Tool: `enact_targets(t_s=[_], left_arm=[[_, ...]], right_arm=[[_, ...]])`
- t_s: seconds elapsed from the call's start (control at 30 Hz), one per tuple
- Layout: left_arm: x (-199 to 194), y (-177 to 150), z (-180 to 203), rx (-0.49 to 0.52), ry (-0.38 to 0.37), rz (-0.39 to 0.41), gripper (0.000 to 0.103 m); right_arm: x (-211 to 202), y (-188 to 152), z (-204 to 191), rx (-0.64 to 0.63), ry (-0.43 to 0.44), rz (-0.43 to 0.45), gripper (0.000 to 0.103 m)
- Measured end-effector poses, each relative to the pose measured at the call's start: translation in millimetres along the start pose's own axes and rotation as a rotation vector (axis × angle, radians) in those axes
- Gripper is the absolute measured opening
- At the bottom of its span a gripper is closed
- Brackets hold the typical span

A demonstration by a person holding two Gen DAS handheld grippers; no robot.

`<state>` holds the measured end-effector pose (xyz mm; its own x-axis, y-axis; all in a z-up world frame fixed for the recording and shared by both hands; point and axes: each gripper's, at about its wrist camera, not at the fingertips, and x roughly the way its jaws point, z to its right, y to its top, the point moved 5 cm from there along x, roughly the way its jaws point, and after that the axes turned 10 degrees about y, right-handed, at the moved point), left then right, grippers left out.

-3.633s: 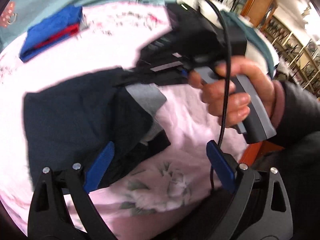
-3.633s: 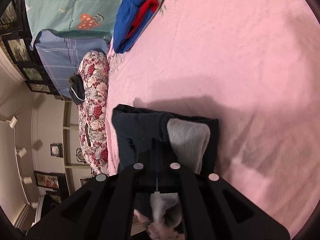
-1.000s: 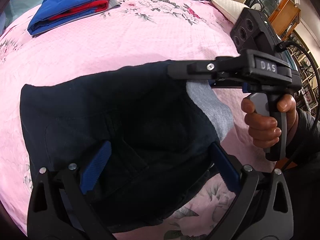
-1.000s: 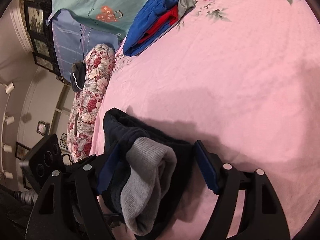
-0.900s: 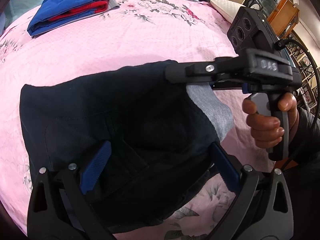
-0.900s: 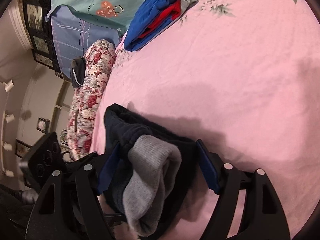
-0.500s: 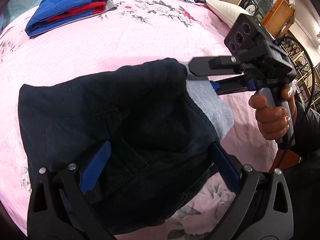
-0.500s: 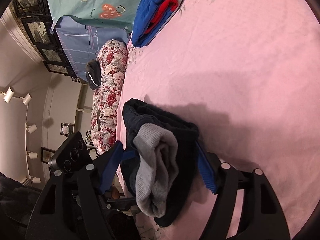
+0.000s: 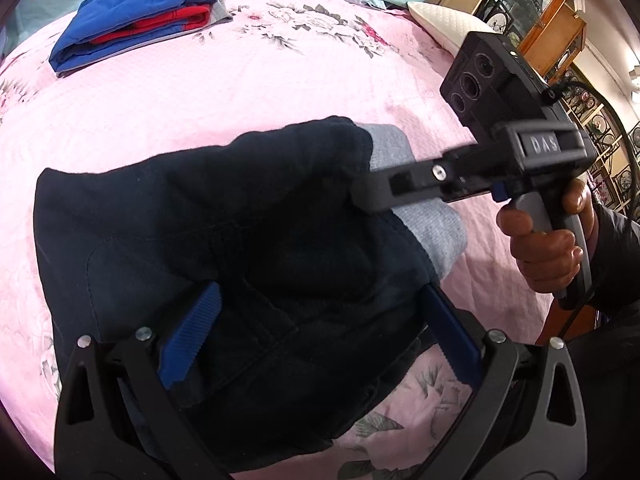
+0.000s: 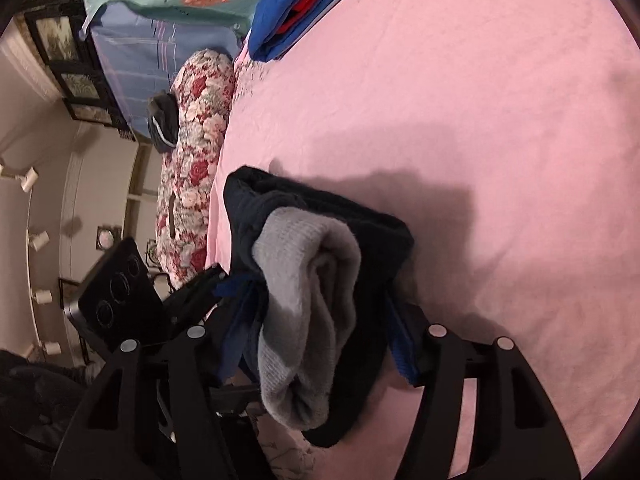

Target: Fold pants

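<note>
Folded pants gathered between both grippers on the pink bed

Since a second ago the right gripper point(image 10: 320, 344) is seen rolled and its jaws are closing around the navy pants point(image 9: 224, 240), whose grey lining point(image 10: 308, 304) bulges between them; a bundling or lifting step is judged under way. The left gripper point(image 9: 320, 344) is held wide open astride the near edge. The pink floral bedspread point(image 9: 200, 92) carries a blue and red folded stack point(image 9: 136, 36); glass-fronted cabinets point(image 9: 532, 4) are seen behind
</note>
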<state>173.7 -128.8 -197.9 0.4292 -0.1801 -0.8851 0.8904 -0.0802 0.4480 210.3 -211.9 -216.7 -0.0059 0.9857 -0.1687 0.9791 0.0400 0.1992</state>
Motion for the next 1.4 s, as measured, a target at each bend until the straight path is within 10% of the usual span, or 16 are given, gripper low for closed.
enact_targets(t_s=[0.53, 0.7, 0.93, 1.2, 1.4], left_arm=[[-14, 4, -6, 0.009, -0.062, 0.013, 0.101], [-66, 9, -74, -0.104, 0.022, 0.12, 0.101], [-75, -34, -174, -0.377, 0.008, 0.004, 0.099], [-62, -58, -144, -0.404, -0.148, -0.089, 0.098], [-45, -70, -140, -0.458, -0.163, -0.193, 0.077]], right_arm=[[4, -2, 6, 0.148, -0.139, 0.104, 0.043], [5, -4, -1, 0.124, -0.23, 0.118, 0.041], [4, -8, -1, 0.135, -0.264, 0.157, 0.042], [2, -10, -1, 0.146, -0.262, 0.183, 0.043], [2, -11, -2, 0.141, -0.266, 0.185, 0.043]])
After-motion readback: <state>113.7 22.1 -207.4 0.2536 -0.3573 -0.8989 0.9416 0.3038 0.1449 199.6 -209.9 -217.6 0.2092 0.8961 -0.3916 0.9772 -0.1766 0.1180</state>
